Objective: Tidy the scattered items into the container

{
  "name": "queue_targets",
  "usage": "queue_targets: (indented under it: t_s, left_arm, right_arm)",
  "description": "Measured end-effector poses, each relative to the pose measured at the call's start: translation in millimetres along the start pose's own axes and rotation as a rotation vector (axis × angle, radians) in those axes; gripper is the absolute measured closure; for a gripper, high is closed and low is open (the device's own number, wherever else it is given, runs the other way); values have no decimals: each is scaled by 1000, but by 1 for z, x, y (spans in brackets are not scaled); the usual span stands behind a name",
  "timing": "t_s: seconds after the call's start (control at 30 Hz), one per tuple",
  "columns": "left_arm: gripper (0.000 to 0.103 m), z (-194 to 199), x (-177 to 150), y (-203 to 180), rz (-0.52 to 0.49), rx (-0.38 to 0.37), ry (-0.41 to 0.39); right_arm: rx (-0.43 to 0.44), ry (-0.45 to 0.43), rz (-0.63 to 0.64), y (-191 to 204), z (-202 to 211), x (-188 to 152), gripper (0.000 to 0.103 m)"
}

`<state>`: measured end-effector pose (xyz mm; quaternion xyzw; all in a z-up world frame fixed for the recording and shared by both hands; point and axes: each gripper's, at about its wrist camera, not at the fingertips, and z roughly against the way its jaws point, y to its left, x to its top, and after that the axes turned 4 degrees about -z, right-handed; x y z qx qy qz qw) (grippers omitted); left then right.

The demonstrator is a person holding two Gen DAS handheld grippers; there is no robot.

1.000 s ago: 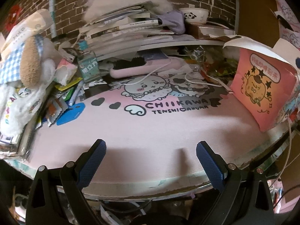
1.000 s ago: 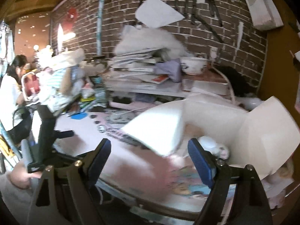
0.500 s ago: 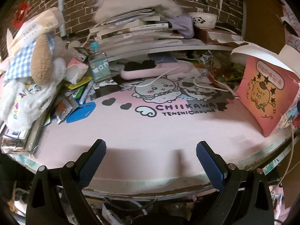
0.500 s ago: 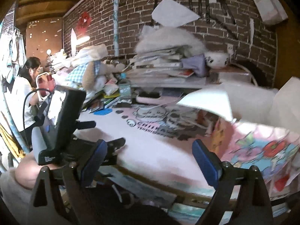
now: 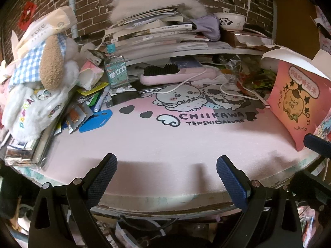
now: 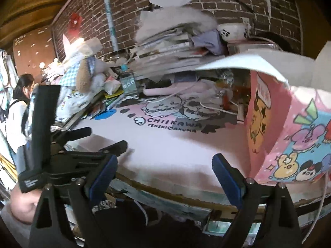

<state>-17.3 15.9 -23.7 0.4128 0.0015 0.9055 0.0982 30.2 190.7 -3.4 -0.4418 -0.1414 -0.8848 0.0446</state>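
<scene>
A pink cartoon box (image 5: 293, 103) with white flaps open stands at the right end of the pink desk mat (image 5: 165, 136); the right wrist view has the box (image 6: 289, 134) close on its right. Loose items crowd the left and back: a plush dog (image 5: 41, 86), a small bottle (image 5: 115, 70), a pink brush (image 5: 175, 75), a blue tag (image 5: 96, 119), snack packets (image 5: 76, 115). My left gripper (image 5: 165, 165) hangs open and empty over the mat's front edge. My right gripper (image 6: 165, 163) is open and empty too, just left of the box.
Stacked books and papers (image 5: 155, 31) and a panda bowl (image 5: 229, 21) fill a shelf at the back under a brick wall. White cables (image 5: 231, 95) trail over the mat's far part. A person (image 6: 22, 107) sits far off at the left.
The right gripper has drawn back and swung left, away from the box's open top, down to the table's front edge. The left gripper has barely shifted. Both remain open.
</scene>
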Motion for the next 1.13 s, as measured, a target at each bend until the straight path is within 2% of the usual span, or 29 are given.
queue_targets:
  t_s: [0.33, 1.13]
  left_arm:
    - [7, 0, -1, 0, -2, -1, 1]
    - [7, 5, 1, -5, -12, -27, -29]
  right_arm:
    - [-88, 31, -23, -10, -21, 1, 11]
    - [-111, 63, -86, -24, -35, 3, 11]
